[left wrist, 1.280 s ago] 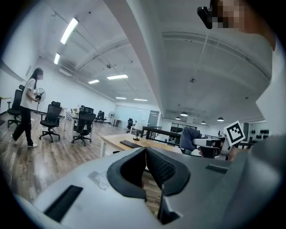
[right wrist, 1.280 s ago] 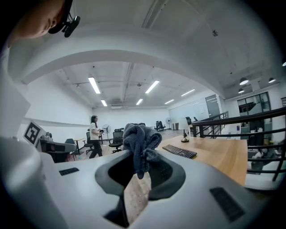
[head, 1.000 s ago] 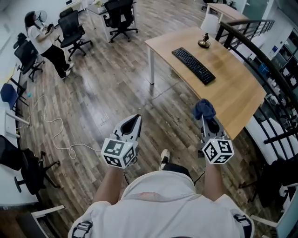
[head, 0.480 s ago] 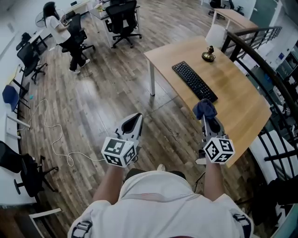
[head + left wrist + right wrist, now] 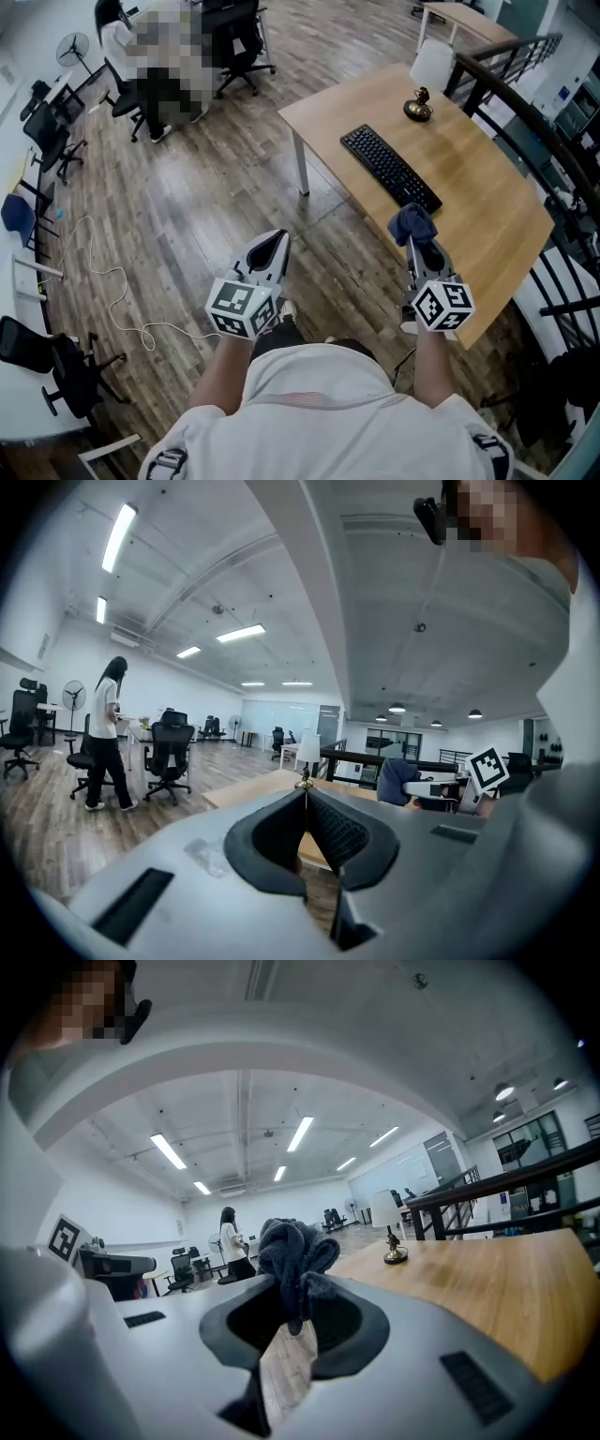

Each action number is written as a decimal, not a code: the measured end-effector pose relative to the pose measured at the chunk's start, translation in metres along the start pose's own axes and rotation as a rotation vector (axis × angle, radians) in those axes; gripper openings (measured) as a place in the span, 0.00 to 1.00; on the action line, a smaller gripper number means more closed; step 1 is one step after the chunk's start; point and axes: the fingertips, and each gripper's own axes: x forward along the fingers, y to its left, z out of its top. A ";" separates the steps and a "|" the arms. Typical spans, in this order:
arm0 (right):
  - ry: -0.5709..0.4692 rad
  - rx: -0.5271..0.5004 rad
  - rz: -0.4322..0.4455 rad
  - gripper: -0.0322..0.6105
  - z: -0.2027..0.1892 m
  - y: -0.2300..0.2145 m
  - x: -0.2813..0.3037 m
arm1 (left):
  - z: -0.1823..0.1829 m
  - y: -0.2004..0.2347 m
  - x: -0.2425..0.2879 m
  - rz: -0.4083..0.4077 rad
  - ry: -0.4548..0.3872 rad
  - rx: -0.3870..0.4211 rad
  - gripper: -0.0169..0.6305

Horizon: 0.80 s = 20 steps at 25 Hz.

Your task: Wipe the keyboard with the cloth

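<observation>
Closest in, my left gripper (image 5: 277,237) hangs with its jaws pressed together on nothing, spare for now. My right gripper (image 5: 413,242) pinches the blue cloth (image 5: 411,221), bunched at the tips and ready for wiping. Ahead, the keyboard (image 5: 390,170) lies on the wooden table (image 5: 487,216), not yet touched. I'd say the approach comes first.

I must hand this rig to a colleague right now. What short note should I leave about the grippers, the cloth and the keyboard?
Left gripper: shut, empty, held over the floor.
Right gripper: shut on the cloth, close to the table's near edge.
Keyboard: lies on the table, ahead of the cloth, not touched by it.
Done: cloth is in the gripper.
Left: bring the cloth to the keyboard and wipe it.
</observation>
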 end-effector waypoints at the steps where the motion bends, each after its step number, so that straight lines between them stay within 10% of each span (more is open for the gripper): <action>1: 0.005 0.002 -0.012 0.23 -0.001 -0.003 0.005 | 0.001 0.004 0.009 -0.015 0.003 -0.002 0.05; 20: 0.005 0.014 -0.327 0.23 0.018 -0.005 0.171 | 0.029 0.155 0.198 -0.375 0.081 0.005 0.05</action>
